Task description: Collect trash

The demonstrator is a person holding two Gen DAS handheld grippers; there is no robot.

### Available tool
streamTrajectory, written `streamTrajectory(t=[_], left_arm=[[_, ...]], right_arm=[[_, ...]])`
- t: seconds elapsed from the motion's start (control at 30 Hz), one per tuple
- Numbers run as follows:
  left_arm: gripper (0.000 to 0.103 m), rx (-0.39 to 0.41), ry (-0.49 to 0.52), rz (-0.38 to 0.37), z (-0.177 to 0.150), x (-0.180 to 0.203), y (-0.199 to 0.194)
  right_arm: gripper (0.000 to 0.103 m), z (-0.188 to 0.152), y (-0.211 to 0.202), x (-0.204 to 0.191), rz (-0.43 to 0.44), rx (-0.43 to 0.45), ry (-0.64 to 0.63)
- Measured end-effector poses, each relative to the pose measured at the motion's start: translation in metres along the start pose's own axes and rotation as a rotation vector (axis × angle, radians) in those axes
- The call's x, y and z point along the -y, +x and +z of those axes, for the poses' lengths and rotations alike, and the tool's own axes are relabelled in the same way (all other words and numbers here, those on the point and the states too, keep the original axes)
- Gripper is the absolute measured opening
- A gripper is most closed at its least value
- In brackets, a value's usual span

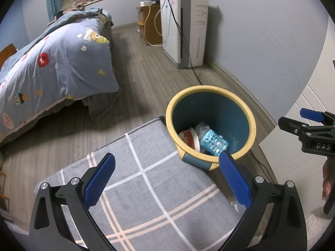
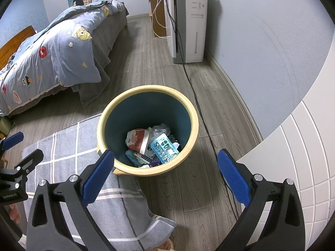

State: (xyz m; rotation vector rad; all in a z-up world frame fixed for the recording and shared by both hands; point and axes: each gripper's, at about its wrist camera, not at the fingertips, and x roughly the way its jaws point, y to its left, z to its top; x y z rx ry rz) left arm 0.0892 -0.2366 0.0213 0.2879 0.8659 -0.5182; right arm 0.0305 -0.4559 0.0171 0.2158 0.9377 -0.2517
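The trash bin (image 2: 147, 129), blue inside with a yellow rim, stands on the wooden floor (image 2: 194, 188) at the centre of the frame, touching the grey checked mat (image 1: 146, 188). Inside lie a clear blue plastic package (image 2: 164, 148) and crumpled wrappers (image 2: 137, 139). Both the left gripper (image 1: 167, 177) and the right gripper (image 2: 165, 175) have their jaws wide apart and empty.

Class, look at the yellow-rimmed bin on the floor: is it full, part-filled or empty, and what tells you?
Part-filled. The bin holds wrappers and a light-blue plastic tray only at the bottom; its blue inner wall shows bare above them.
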Motion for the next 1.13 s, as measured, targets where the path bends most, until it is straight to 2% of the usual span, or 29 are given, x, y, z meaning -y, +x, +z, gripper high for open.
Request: streamTrajectory(t=[0.53, 0.93, 1.13], left_arm=[[0.098, 0.003, 0.012, 0.001, 0.0, 0.0, -0.001], [0.098, -0.015, -0.005, -0.031, -0.003, -0.004, 0.003], [0.098, -0.05, -0.058, -0.004, -0.008, -0.019, -0.005]], right_arm=[[0.097, 0.0, 0.001, 0.001, 0.0, -0.002, -0.001], [0.097, 0.0, 0.002, 0.004, -0.001, -0.004, 0.003], [0.097, -0.003, 0.008, 0.001, -0.013, -0.051, 0.042]])
